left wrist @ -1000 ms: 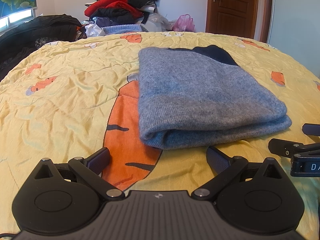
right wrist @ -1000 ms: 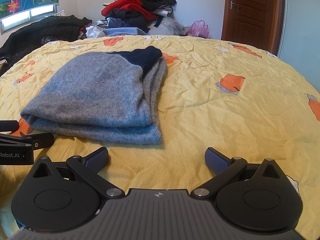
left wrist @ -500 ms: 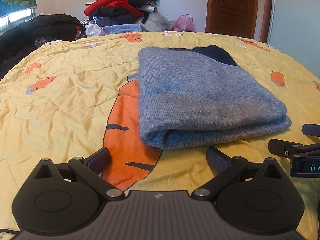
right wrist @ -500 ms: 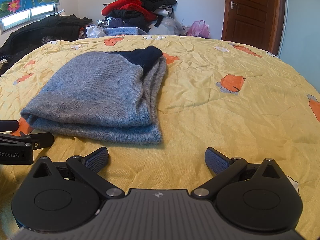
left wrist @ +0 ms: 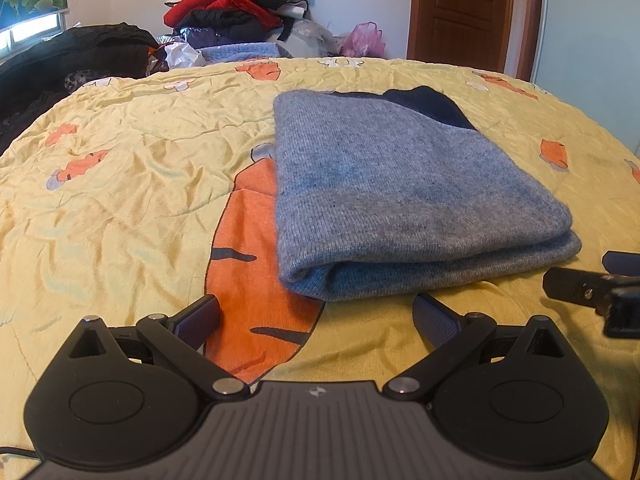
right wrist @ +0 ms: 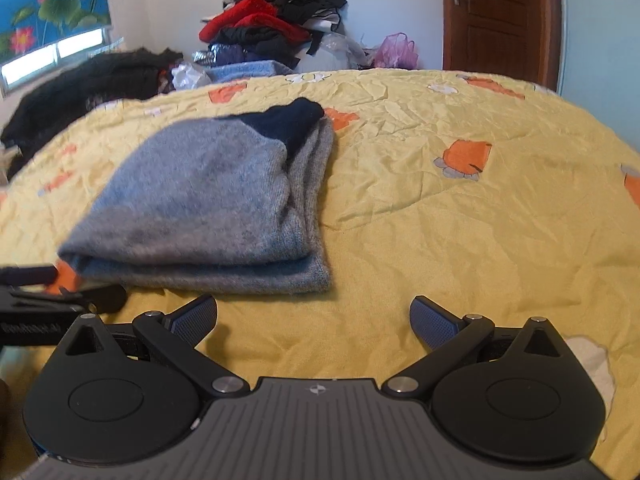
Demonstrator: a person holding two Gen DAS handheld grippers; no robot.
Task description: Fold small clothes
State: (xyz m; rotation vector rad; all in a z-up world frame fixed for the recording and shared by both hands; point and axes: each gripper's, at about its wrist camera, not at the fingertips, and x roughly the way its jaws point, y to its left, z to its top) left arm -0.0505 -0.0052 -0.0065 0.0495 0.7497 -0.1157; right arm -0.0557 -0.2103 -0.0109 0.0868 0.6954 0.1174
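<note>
- Left wrist view: the left gripper (left wrist: 316,316) hovers low over the bed with its two blue-padded fingers (left wrist: 200,318) spread wide and nothing between them.
- Just ahead of it lies a folded grey-blue knitted sweater (left wrist: 400,200) with a dark navy patch at its far end, resting flat on a crumpled yellow quilt printed with orange carrots (left wrist: 120,200).
- The sweater's near folded edge sits just beyond the fingertips, not touching them, and partly covers a large orange carrot print (left wrist: 256,280).
- At the right edge of this view the black tip of the right gripper (left wrist: 592,292) shows beside the sweater's near right corner.
- Right wrist view: the right gripper (right wrist: 314,314) is likewise spread open and empty, above bare quilt to the right of the sweater (right wrist: 208,208).
- The left gripper's black finger (right wrist: 60,300) shows at the left edge, near the sweater's near left corner.
- Behind the bed a heap of red and black clothes (right wrist: 276,28) is piled against the white wall, with a brown wooden door (right wrist: 496,16) to the right.
</note>
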